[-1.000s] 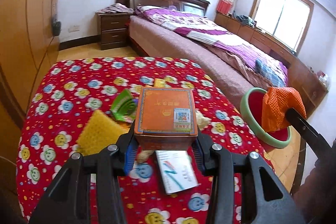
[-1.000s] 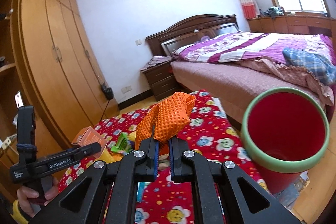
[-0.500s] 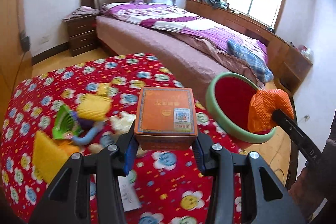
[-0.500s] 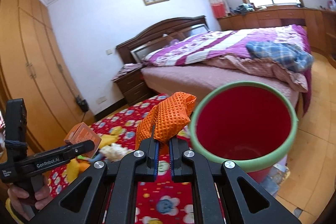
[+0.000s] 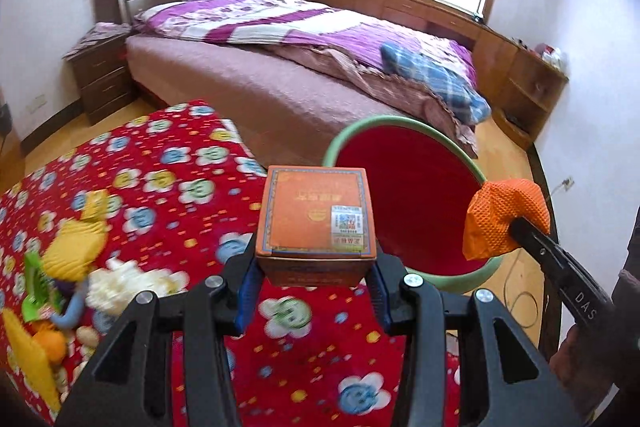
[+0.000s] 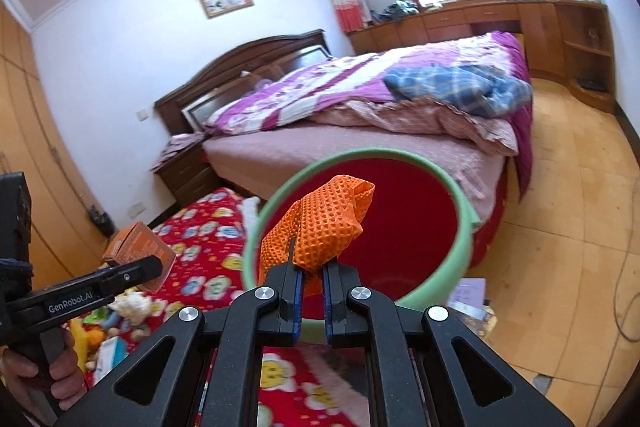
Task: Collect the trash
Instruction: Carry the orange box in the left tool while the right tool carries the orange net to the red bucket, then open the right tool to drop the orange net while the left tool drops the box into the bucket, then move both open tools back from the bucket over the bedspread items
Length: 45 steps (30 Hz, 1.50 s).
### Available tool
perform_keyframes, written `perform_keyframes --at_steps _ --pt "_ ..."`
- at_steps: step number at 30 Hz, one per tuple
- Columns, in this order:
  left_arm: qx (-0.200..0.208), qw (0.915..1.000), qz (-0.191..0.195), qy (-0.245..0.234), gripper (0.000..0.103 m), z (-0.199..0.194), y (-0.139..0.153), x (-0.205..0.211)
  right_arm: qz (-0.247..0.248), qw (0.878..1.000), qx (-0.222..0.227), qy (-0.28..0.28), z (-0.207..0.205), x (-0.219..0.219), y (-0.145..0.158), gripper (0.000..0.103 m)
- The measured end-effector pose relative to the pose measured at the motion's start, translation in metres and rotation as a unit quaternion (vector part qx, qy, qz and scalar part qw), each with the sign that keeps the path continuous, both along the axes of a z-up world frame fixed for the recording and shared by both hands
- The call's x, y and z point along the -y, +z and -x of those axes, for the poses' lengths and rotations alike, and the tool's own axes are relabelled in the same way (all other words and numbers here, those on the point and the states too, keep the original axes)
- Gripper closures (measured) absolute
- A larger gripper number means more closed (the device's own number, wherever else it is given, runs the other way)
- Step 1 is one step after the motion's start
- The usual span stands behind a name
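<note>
The orange box (image 5: 316, 215) sat clamped between the blue pads of the left gripper (image 5: 314, 291), its printed top with a small code label facing up, held above the right edge of the red flowered table cover (image 5: 168, 163) and just beside the bin. The orange mesh rag (image 6: 320, 227) hung pinched in the nearly closed jaws of the right gripper (image 6: 310, 287), bunched and standing up from the pads, in front of the bin's open mouth. The red bin (image 6: 464, 227) with its pale green rim stood off the table's right edge, between the table and the bed (image 5: 280, 83); its inside looked bare as far as could be seen. Toward the table's left edge lay other litter, blurred: a yellow mesh piece (image 5: 74, 251), a white crumpled wad (image 5: 116, 287), a green wrapper (image 5: 34, 291). A hand (image 6: 40, 375) gripped the left tool's handle at the lower left of the right wrist view.
</note>
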<state>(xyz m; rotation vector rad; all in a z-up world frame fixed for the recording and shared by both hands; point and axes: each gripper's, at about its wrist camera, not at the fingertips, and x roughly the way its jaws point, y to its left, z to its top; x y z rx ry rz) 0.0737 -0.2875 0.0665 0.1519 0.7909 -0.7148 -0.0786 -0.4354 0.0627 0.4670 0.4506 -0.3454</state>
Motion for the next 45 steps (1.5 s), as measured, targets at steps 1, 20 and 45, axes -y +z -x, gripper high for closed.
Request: perform_keyframes --at_steps 1,20,45 --pt "-0.001 1.0000 -0.002 -0.006 0.057 0.000 -0.002 0.007 0.000 1.000 -0.005 -0.006 0.000 0.004 -0.003 0.095" --pt "-0.003 0.9975 -0.019 -0.067 0.052 -0.001 -0.030 0.064 -0.023 0.999 -0.039 -0.014 -0.010 0.036 -0.031 0.085" --pt "-0.006 0.9993 0.013 -0.036 0.047 0.000 -0.014 0.035 -0.023 0.999 -0.025 -0.023 -0.001 0.026 -0.022 0.063"
